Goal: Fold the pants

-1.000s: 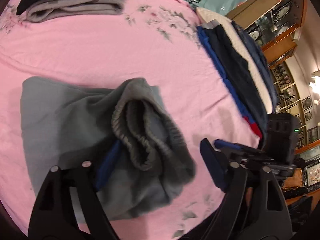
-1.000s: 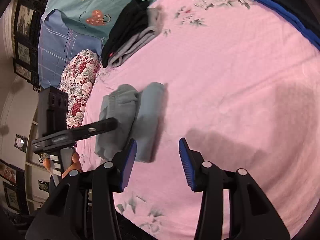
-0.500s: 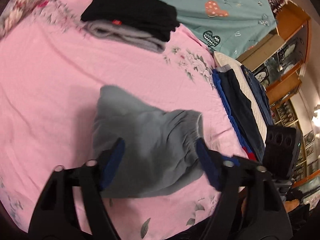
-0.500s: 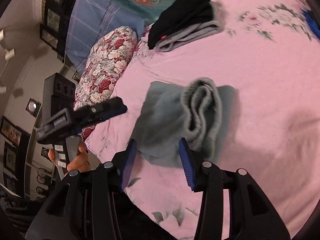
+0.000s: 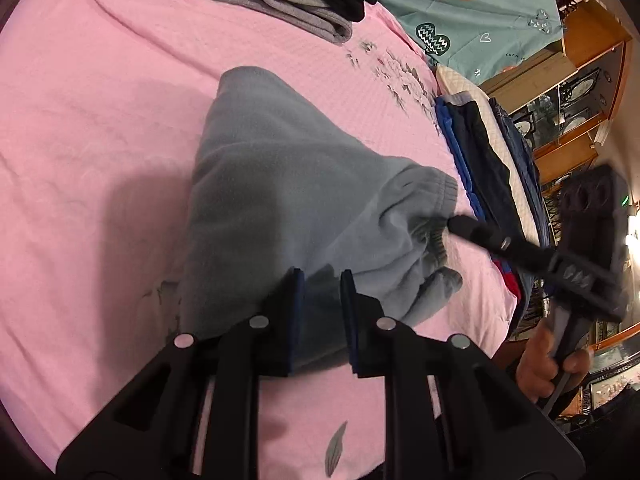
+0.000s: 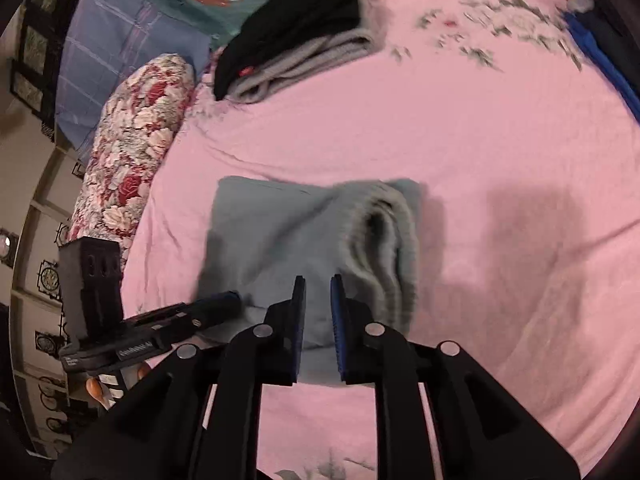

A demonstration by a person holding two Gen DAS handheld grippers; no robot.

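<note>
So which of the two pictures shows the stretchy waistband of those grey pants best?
The right wrist view: the waistband faces the camera, its opening and ribbed rim visible. The left wrist view shows only a side edge of it, partly behind the other tongs.

Each camera sat on its own gripper and looked forward and steeply down along the two black fingers onto the pink bedspread (image 5: 100, 128). The left wrist view faced across the bed toward the wooden cabinet (image 5: 576, 92); the right wrist view faced toward the floral pillow (image 6: 136, 136). Both were close to the grey pants (image 5: 280, 184), and both also caught the folded black and grey stack (image 6: 296, 40).
</note>
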